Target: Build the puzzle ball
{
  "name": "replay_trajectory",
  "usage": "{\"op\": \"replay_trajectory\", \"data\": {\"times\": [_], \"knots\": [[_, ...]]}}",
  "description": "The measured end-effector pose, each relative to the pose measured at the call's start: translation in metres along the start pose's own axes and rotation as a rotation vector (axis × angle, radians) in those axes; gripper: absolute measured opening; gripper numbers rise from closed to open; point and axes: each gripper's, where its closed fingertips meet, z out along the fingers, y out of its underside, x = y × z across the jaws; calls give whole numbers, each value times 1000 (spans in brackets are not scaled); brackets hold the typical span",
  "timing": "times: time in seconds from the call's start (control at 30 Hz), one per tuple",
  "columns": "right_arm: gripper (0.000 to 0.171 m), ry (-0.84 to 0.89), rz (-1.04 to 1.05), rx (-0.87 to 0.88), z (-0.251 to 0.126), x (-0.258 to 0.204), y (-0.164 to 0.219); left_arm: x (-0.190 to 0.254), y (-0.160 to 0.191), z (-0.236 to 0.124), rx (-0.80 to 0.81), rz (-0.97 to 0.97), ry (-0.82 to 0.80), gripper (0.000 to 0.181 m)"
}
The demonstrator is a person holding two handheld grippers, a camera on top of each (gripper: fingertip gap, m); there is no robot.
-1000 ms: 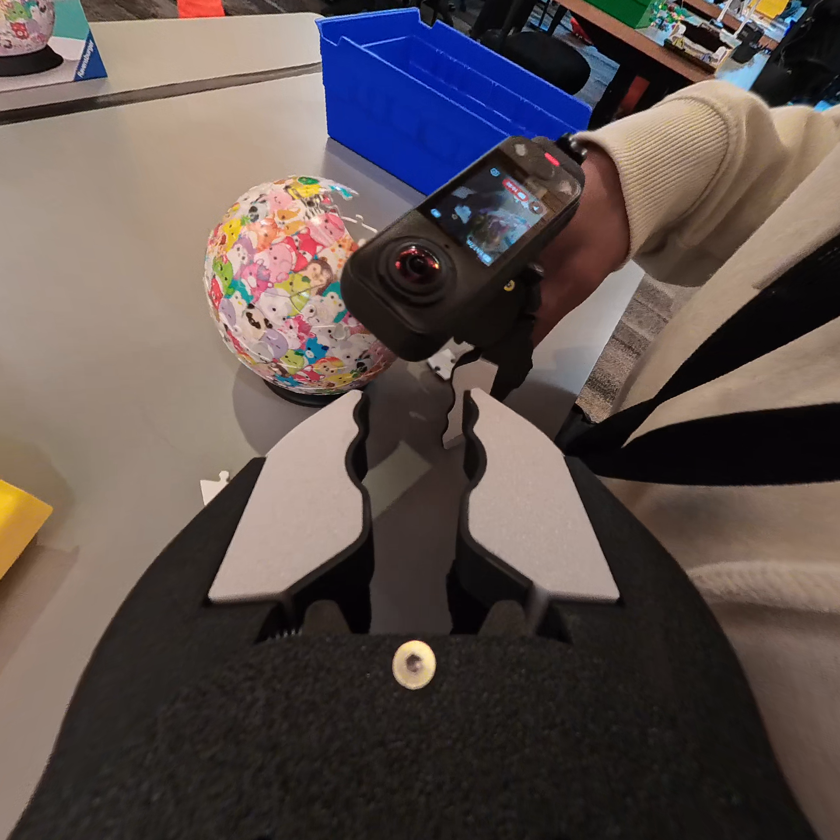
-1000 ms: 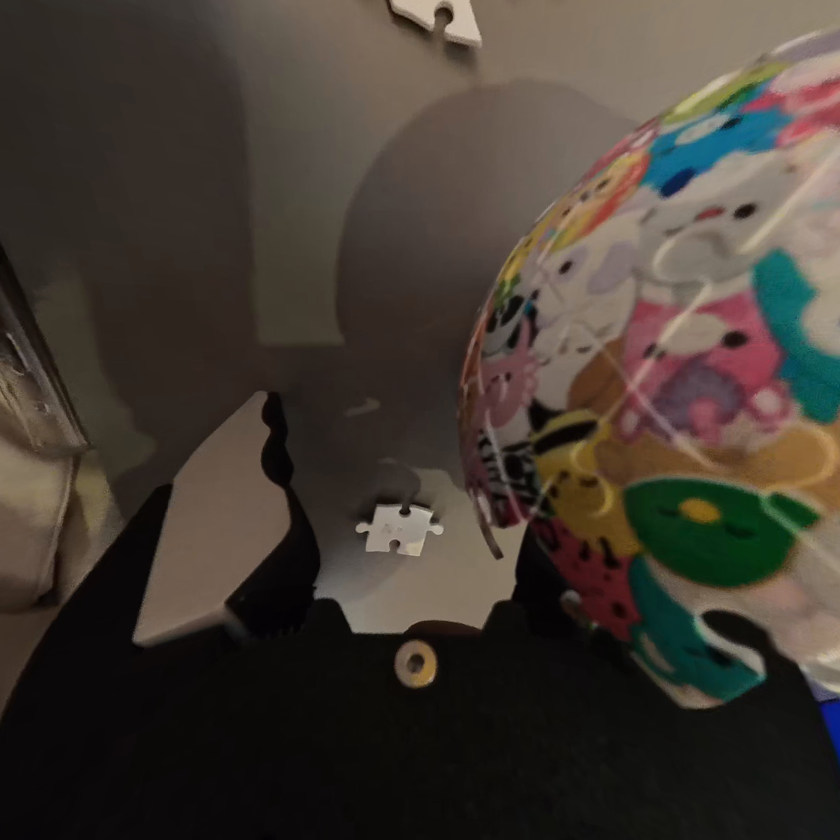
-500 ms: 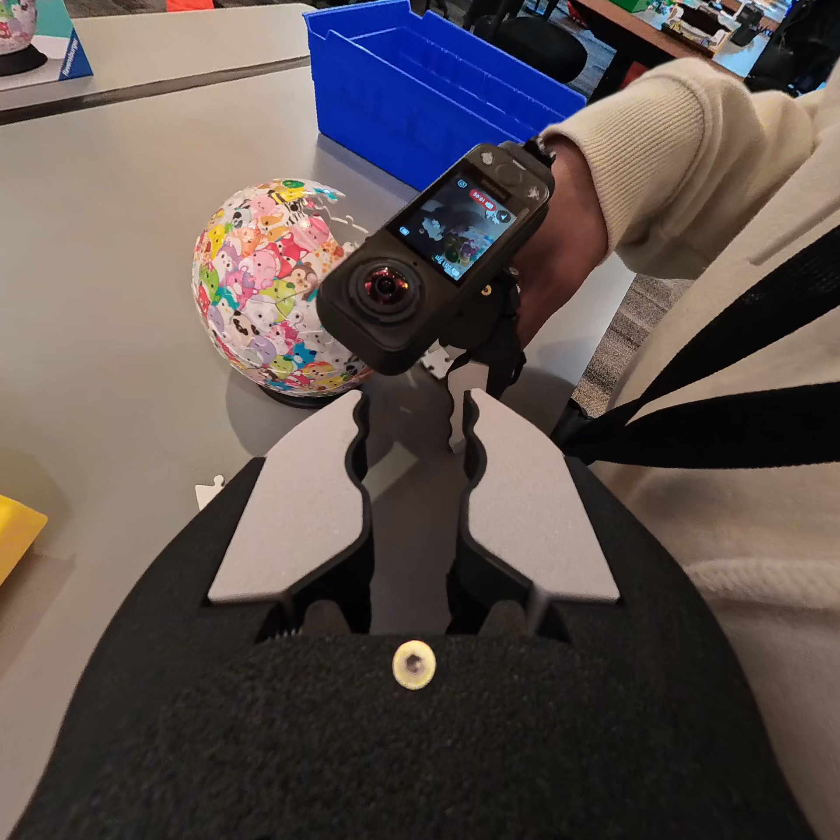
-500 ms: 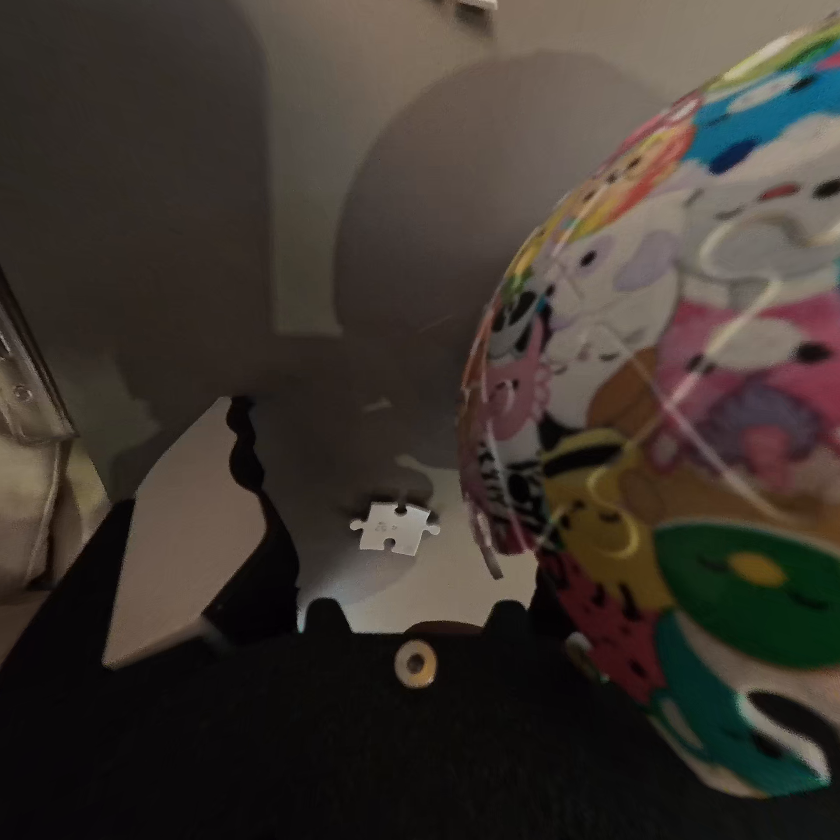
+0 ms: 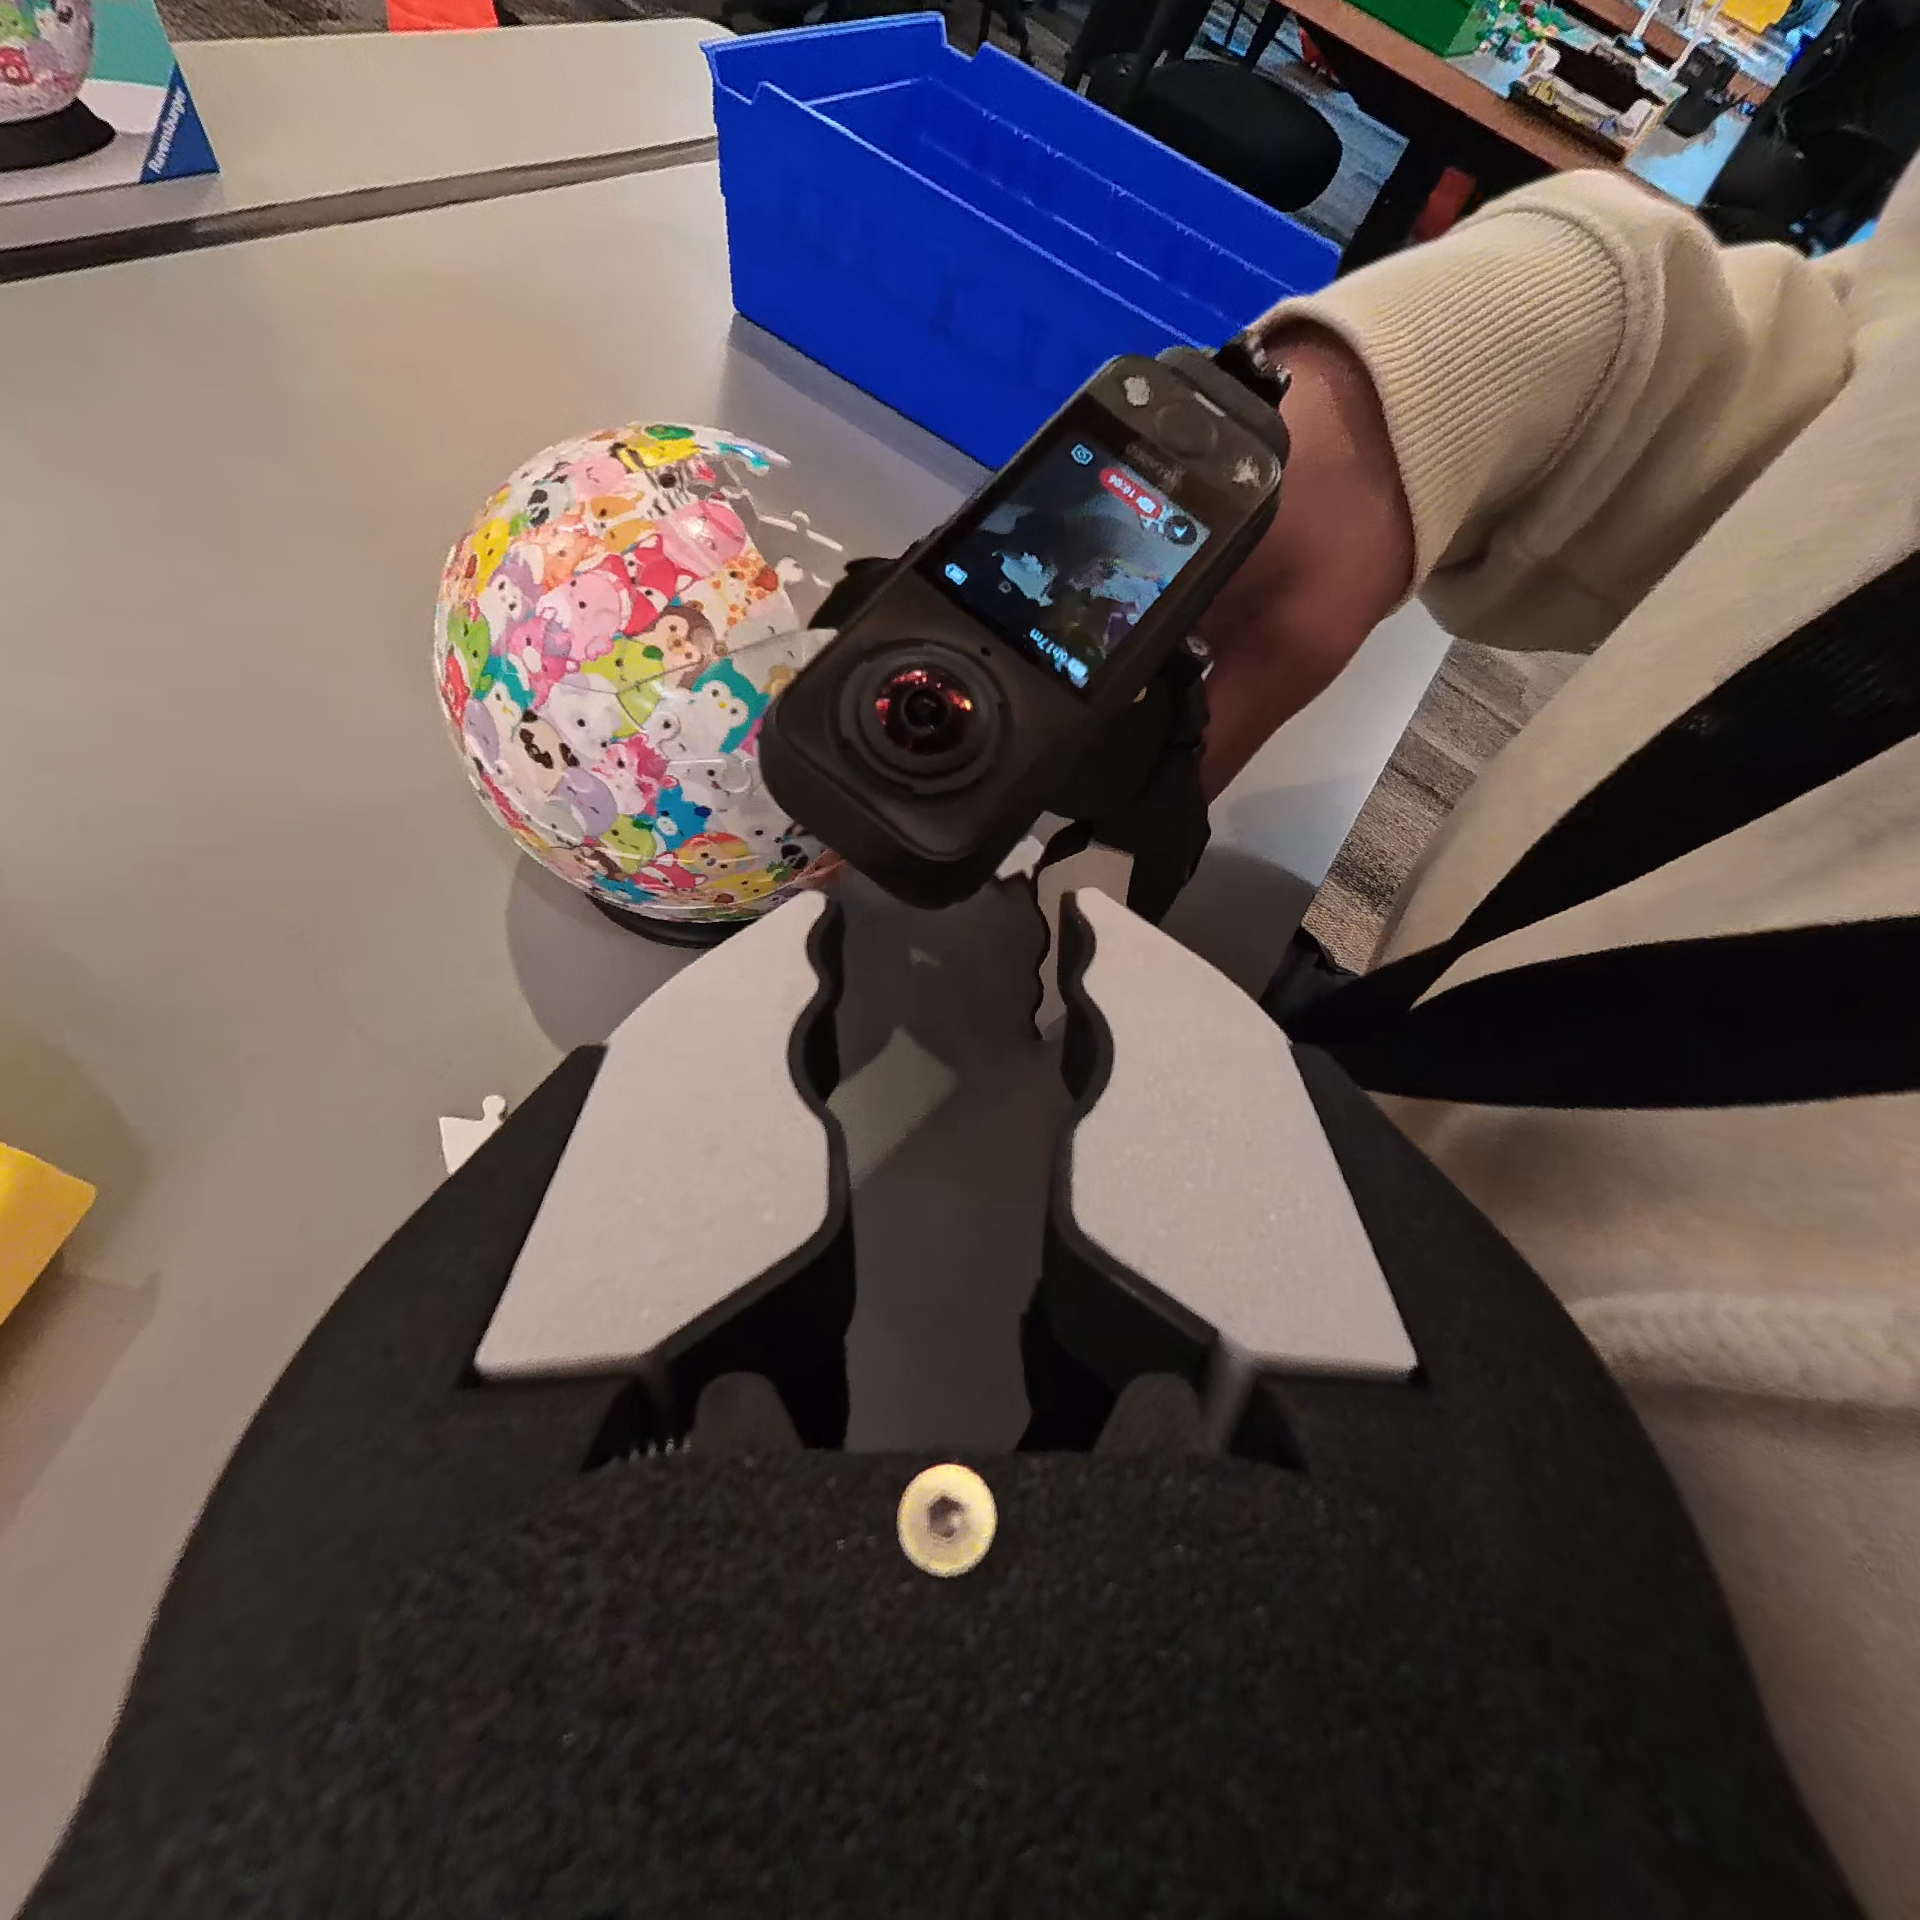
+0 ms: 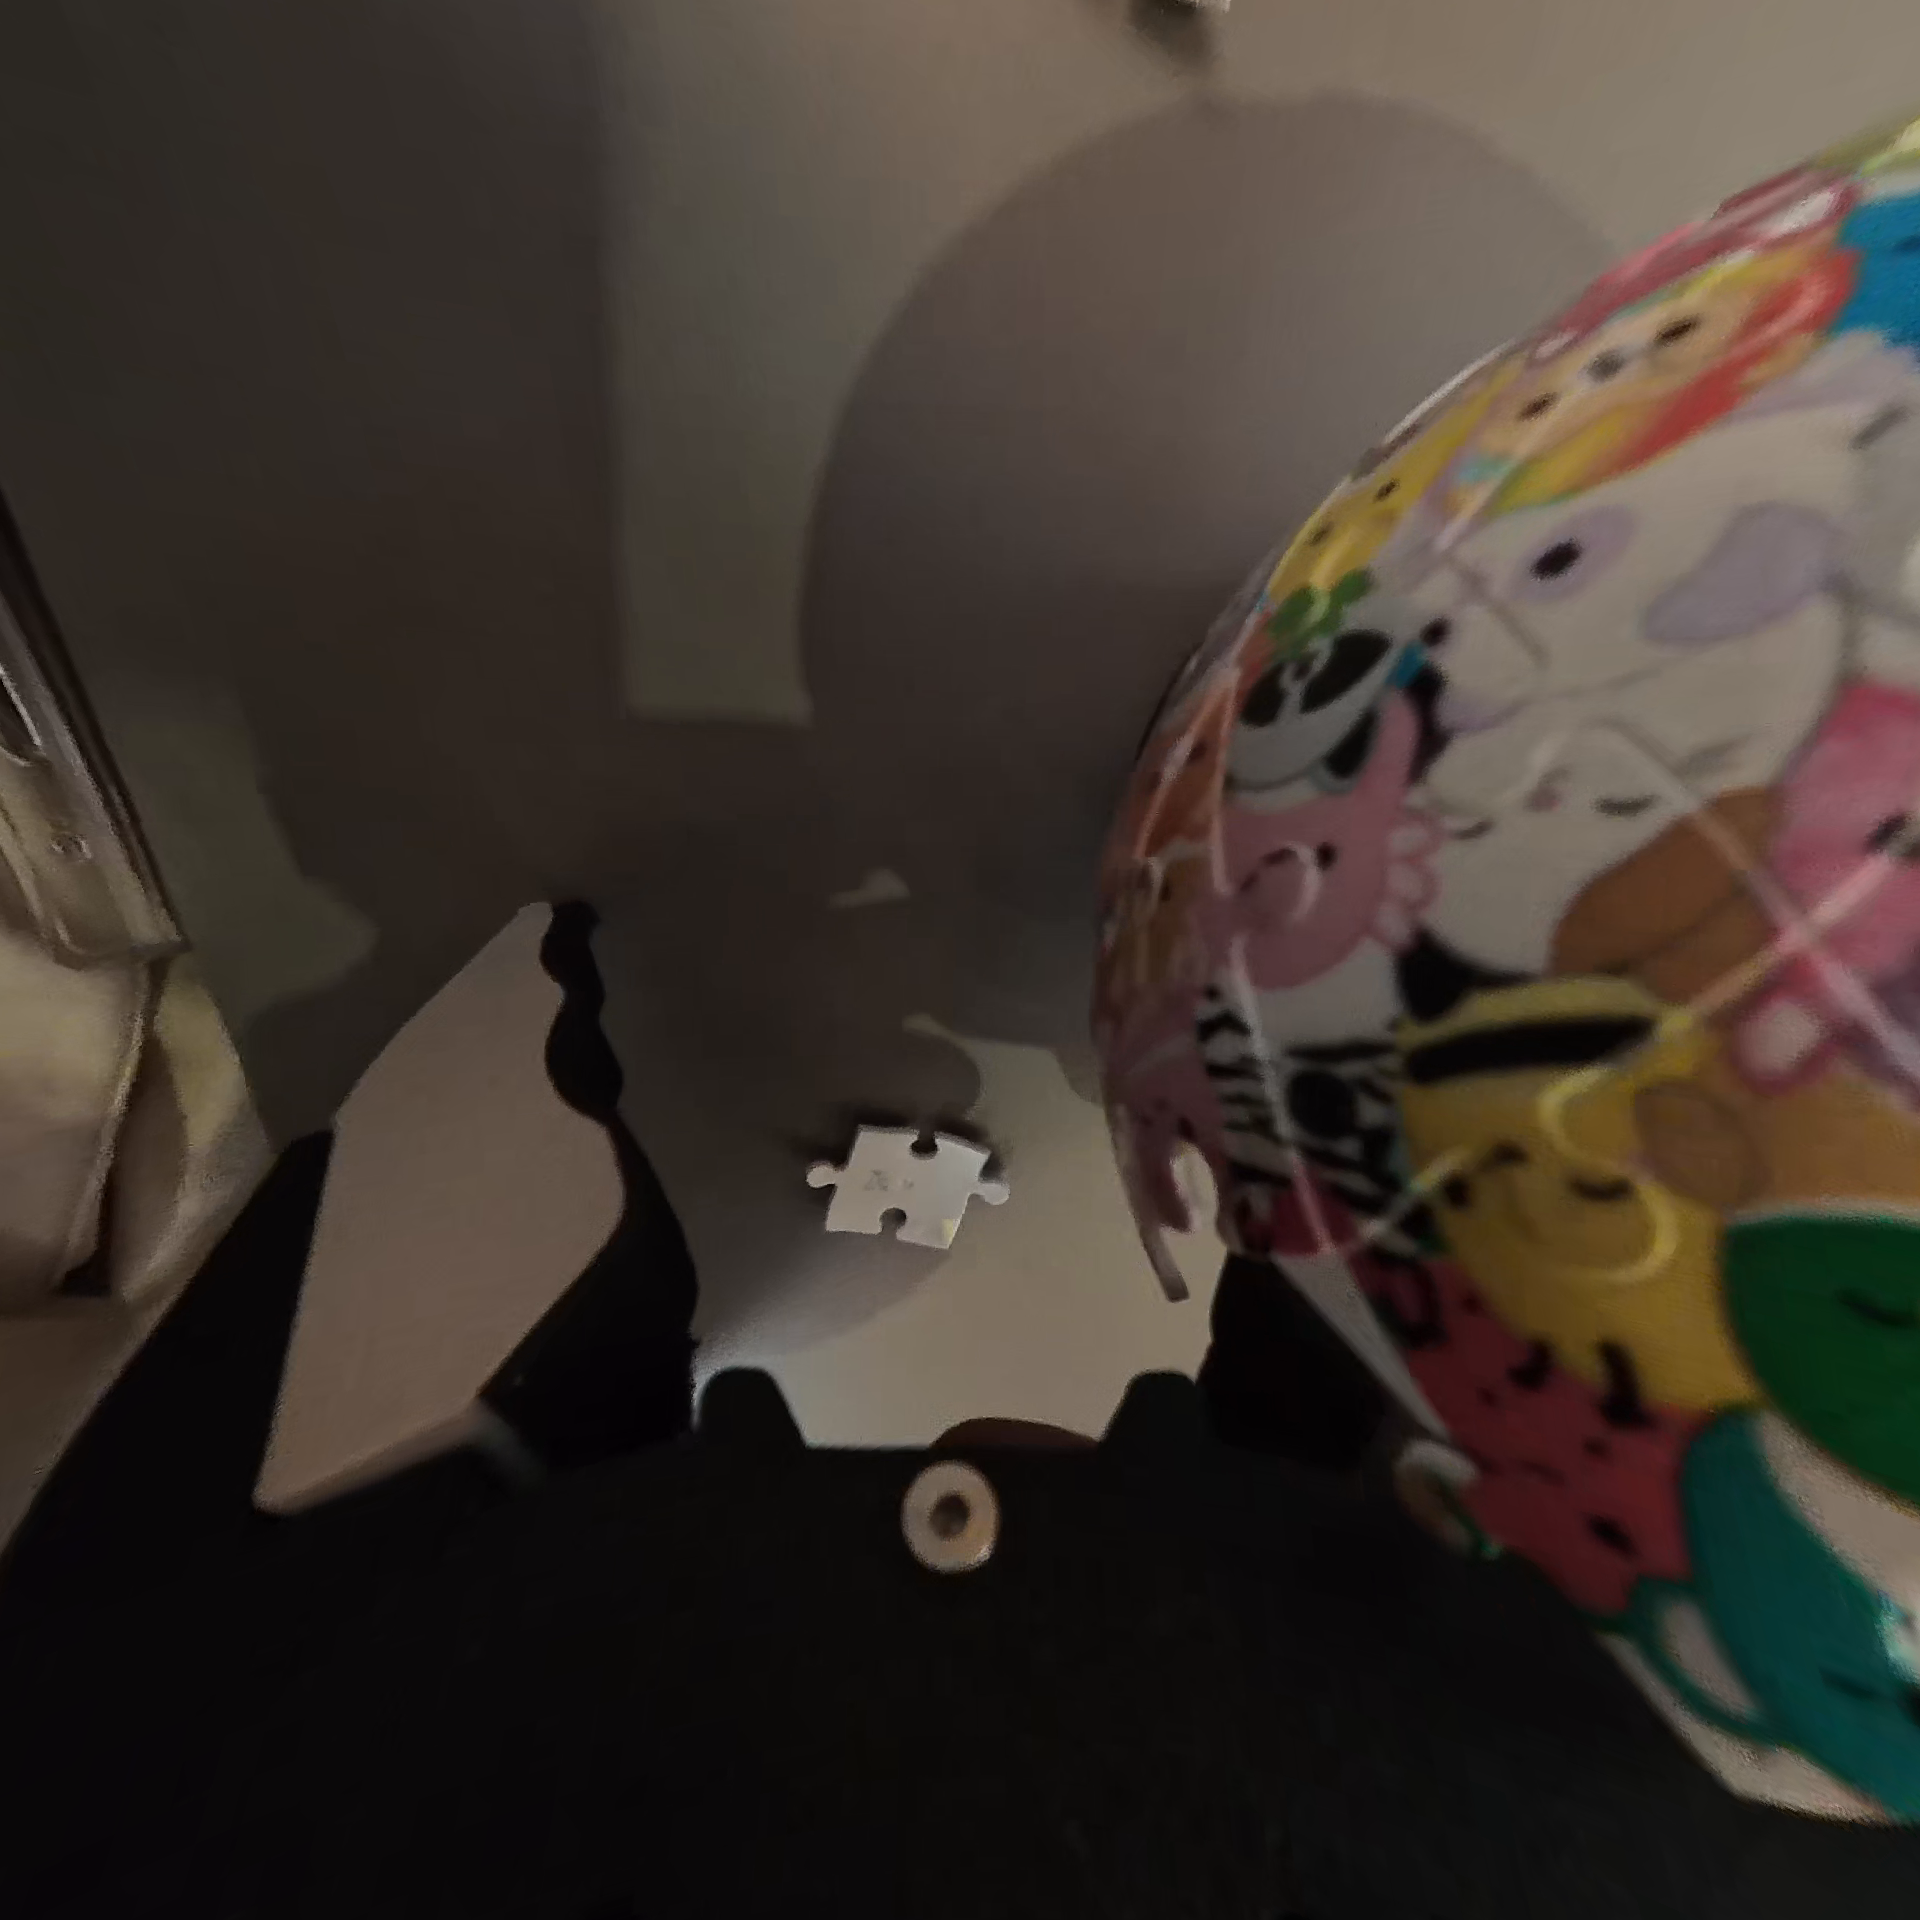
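Spreading wider than a moment ago, the empty right gripper (image 6: 914,1039) hangs directly above the small white face-down puzzle piece (image 6: 904,1184), its longer side spanning the jaws, just left of the multicoloured cartoon-printed puzzle ball (image 6: 1558,1091) on the grey table (image 6: 727,364), the half-open empty left gripper (image 5: 945,956) farther off.

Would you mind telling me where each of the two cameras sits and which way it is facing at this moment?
Left wrist view: sits behind the left gripper, above the grey table, looking forward at the puzzle ball, the blue bin and the right gripper's camera; a hand and cream sleeve show.
Right wrist view: sits on the right gripper, angled steeply down at a white puzzle piece close beside the ball; its right finger is hidden behind the ball.
Shared: the ball and the table.
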Motion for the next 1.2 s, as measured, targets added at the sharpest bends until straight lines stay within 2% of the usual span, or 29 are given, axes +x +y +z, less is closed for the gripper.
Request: {"op": "replay_trajectory", "data": {"times": [0.03, 0.7, 0.8, 0.87, 1.0, 1.2], "knots": [[126, 1, 0, 0, 0, -1, 0, 1, 0, 1, -2, 0, 6, 39], [129, -19, 6, 29, 3, -1, -3, 0, 0, 4, -13, -10, 5, 39], [121, -14, -30, 63, 2, -2, -6, 0, -1, 6, -14, -7, 6, 40], [116, 38, -40, 79, -2, 2, -5, 0, -4, 6, -9, -6, 9, 40], [104, 247, -7, 62, -16, 24, 10, 1, -7, 6, -16, -5, 17, 44], [103, 284, 11, 173, -23, 2, 21, 9, -20, 0, 16, 22, 45, 45]]}}
